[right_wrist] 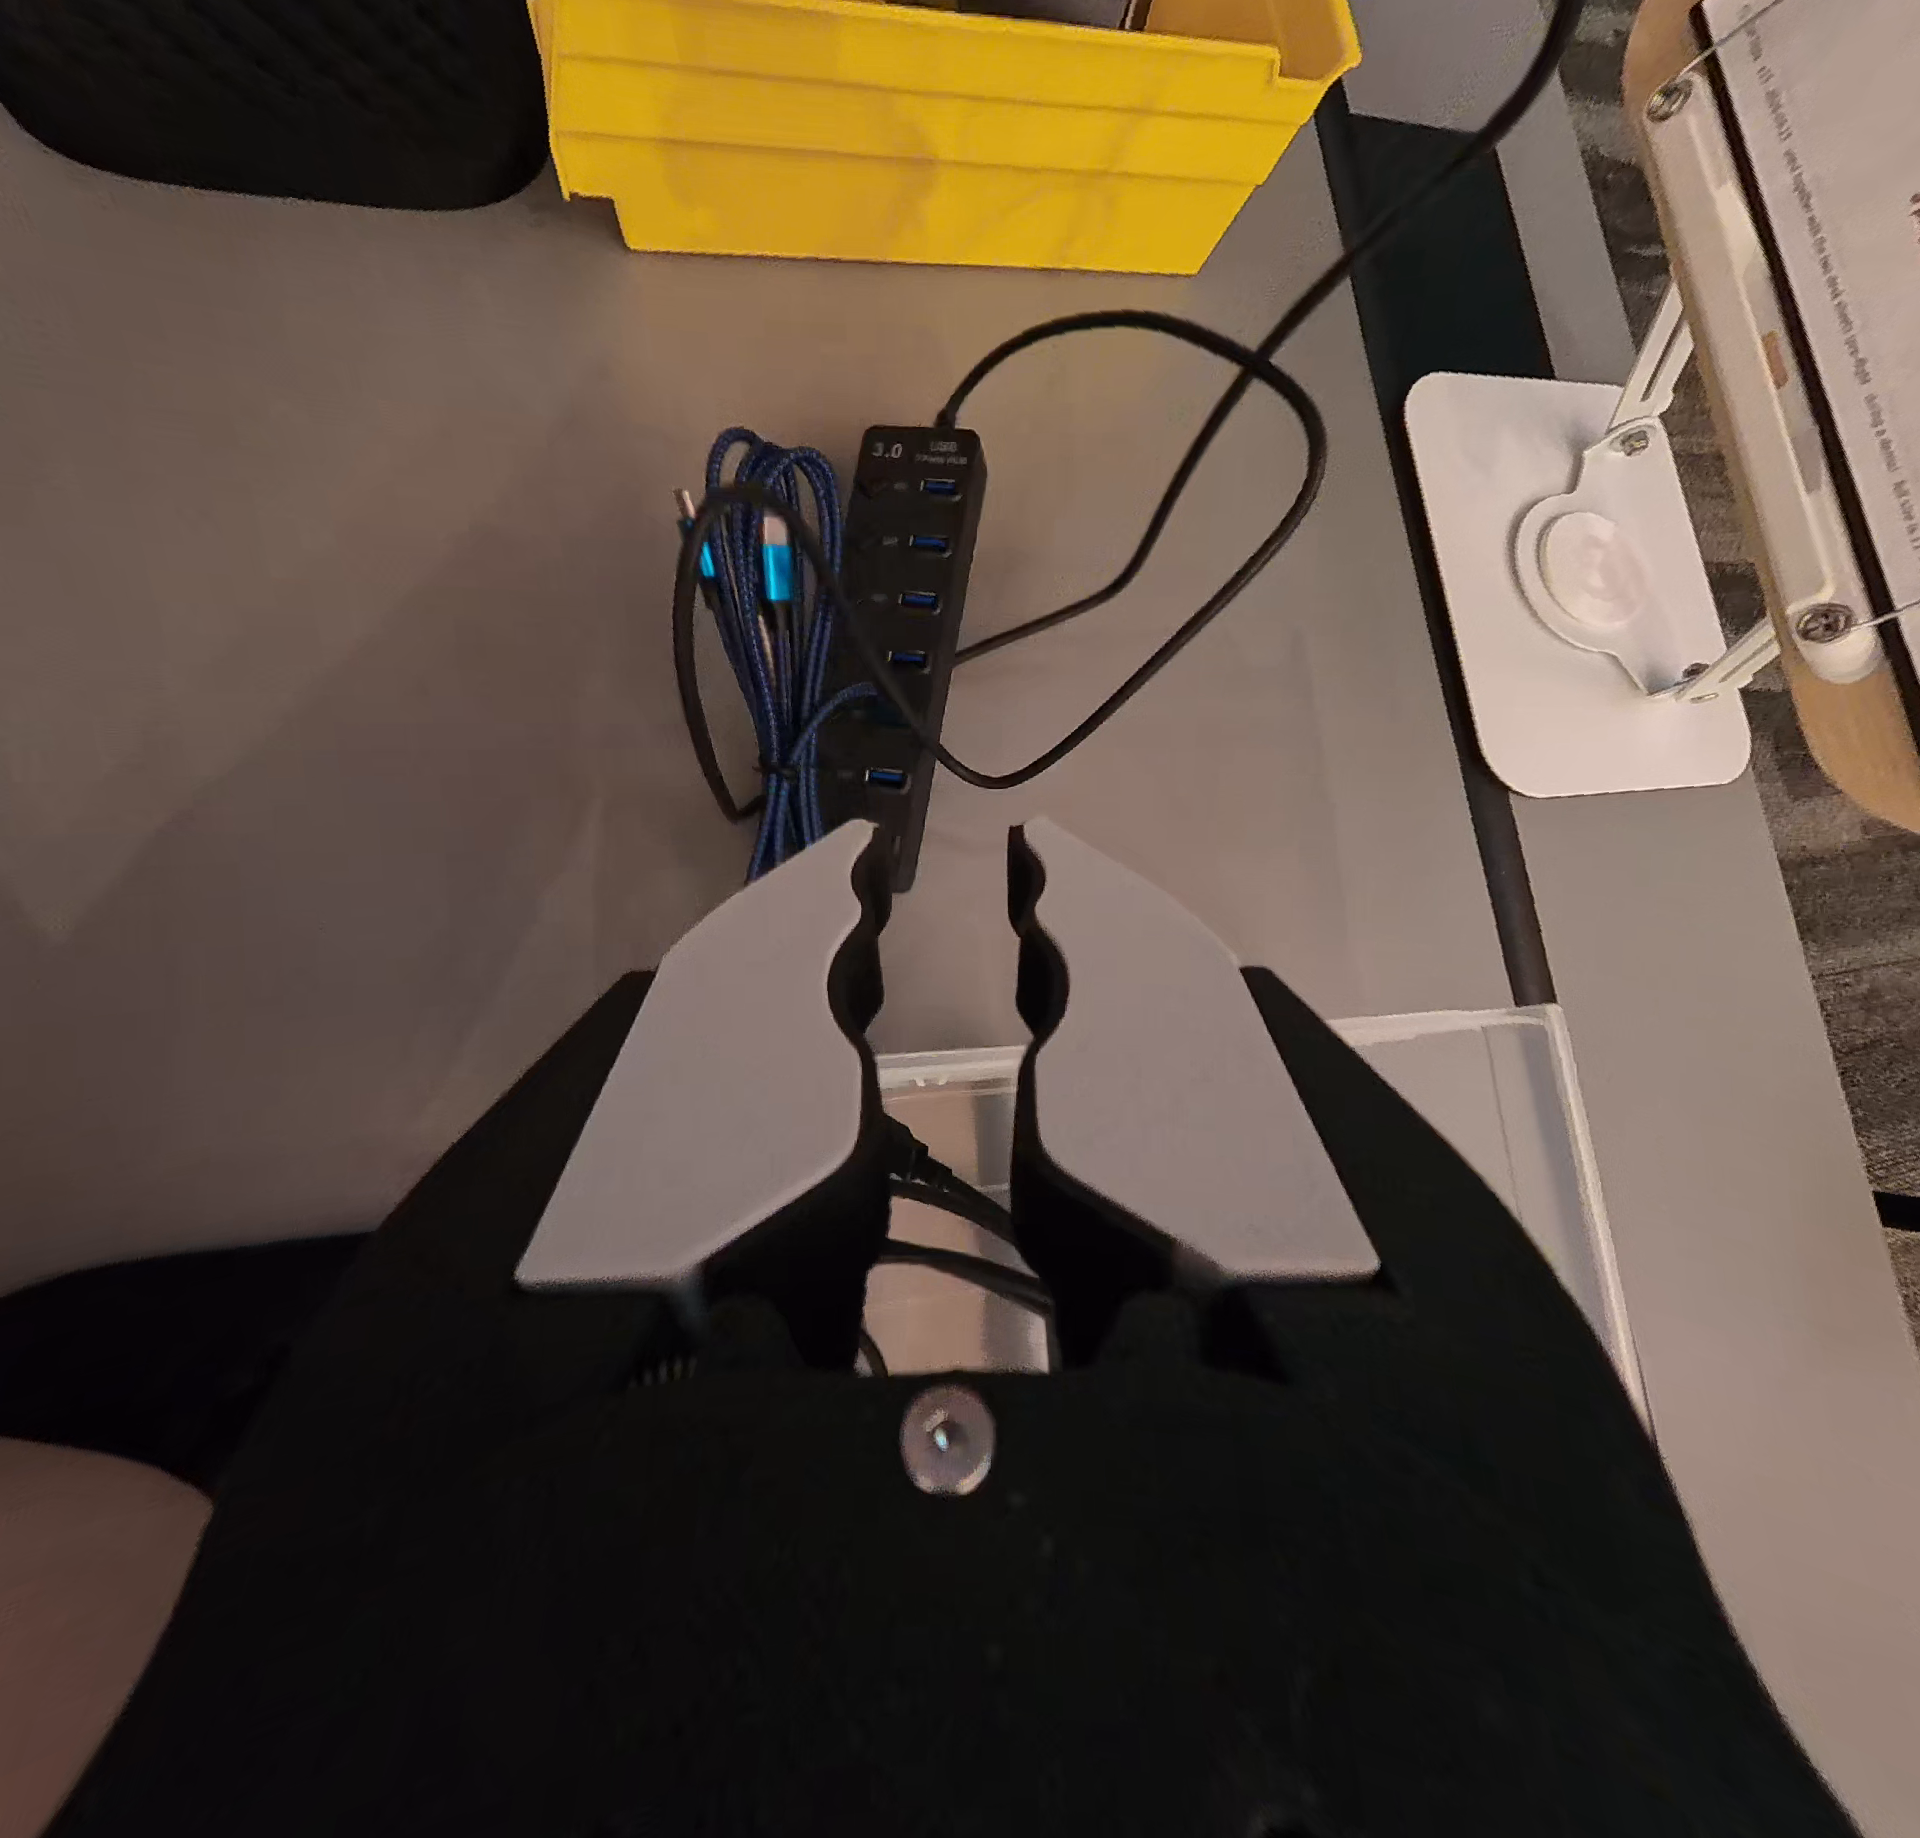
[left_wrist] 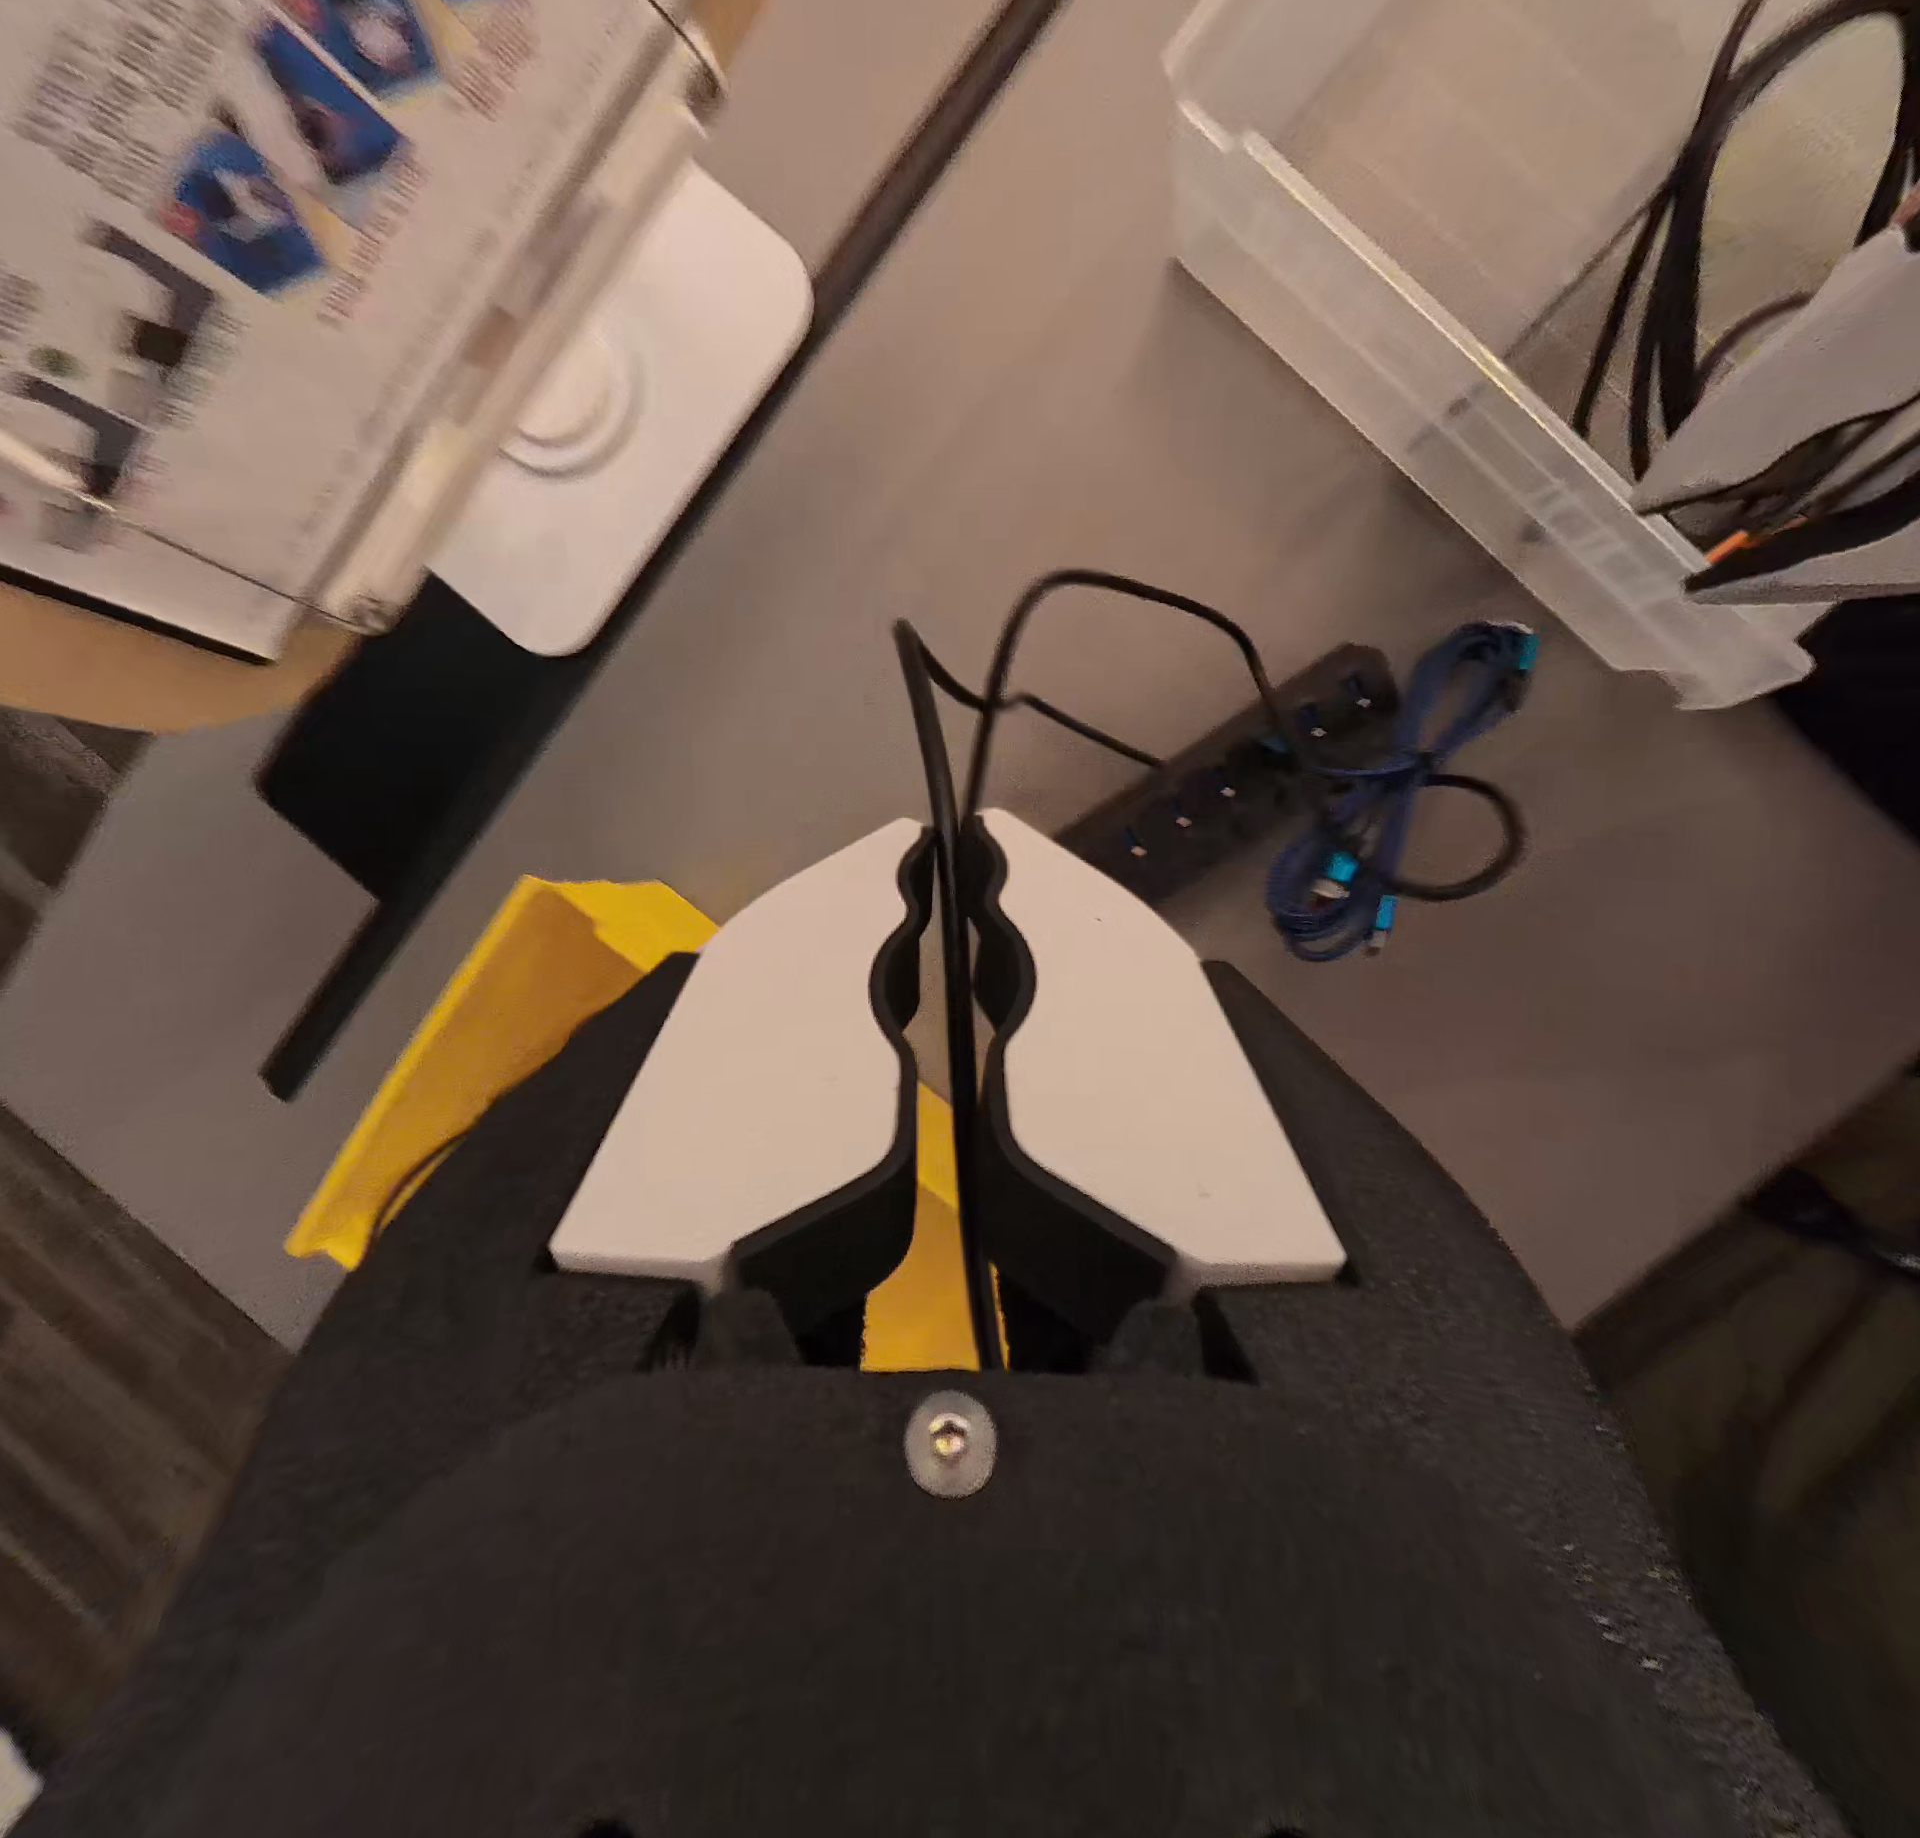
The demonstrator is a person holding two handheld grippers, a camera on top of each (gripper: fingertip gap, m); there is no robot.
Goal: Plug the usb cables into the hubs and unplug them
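Observation:
A black USB hub [right_wrist: 916, 583] with several blue ports lies on the grey table; it also shows in the left wrist view [left_wrist: 1236, 770]. A bundled blue braided cable [right_wrist: 774, 604] lies against its side and shows in the left wrist view [left_wrist: 1382, 812] too. My left gripper [left_wrist: 951, 832] is shut on the hub's thin black cable [left_wrist: 951, 957], held above the table over the yellow bin. My right gripper [right_wrist: 940, 838] is open and empty, just short of the hub's near end.
A yellow bin [right_wrist: 935, 157] stands beyond the hub; its corner shows under my left gripper [left_wrist: 499, 1040]. A clear plastic box [left_wrist: 1455, 334] holds black cables. A white stand base [right_wrist: 1558, 583] with a printed board sits at the table's right edge. About 20 cm separates my left fingertips from my right.

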